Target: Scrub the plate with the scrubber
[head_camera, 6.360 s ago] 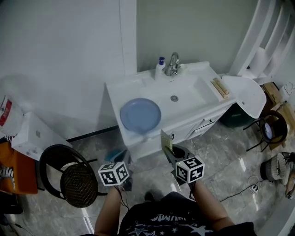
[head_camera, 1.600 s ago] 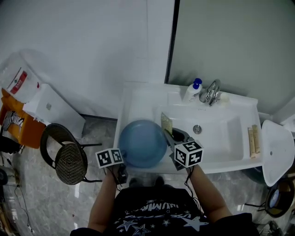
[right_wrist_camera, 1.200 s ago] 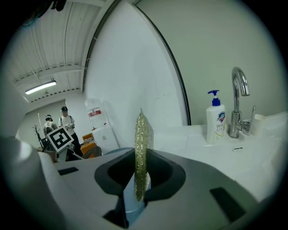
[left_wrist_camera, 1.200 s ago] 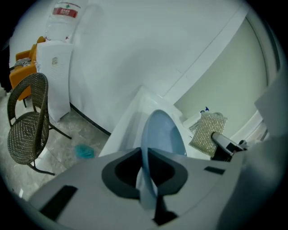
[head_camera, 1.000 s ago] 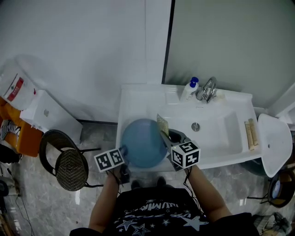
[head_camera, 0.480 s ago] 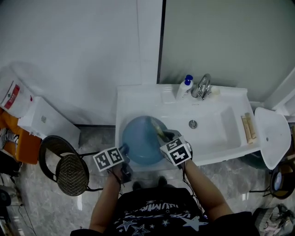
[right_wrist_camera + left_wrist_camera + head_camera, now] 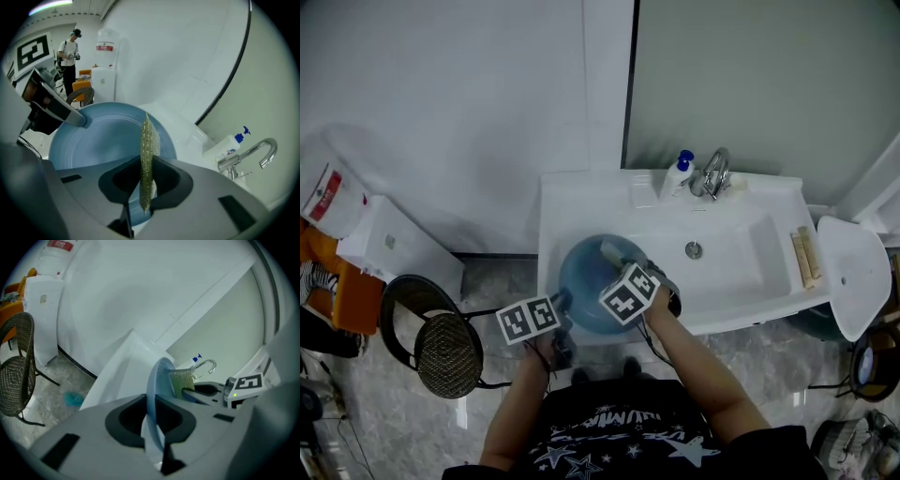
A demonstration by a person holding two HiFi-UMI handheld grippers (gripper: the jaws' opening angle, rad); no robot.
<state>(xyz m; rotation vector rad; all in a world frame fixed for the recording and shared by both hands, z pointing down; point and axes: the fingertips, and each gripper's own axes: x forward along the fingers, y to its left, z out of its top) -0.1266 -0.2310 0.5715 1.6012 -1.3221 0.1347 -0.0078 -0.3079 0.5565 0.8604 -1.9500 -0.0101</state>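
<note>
Right hand-held gripper (image 7: 146,185) swung left over plate (image 7: 96,140), scrubber (image 7: 146,145) seemingly touching

I read the white counter (image 7: 572,199) as a vanity top with a sunken basin (image 7: 741,272) and its drain (image 7: 694,249). At the back edge stand the faucet (image 7: 713,172) and, just beside it, a soap bottle (image 7: 678,174). A tan oblong item (image 7: 804,260) lies on the right edge.
</note>
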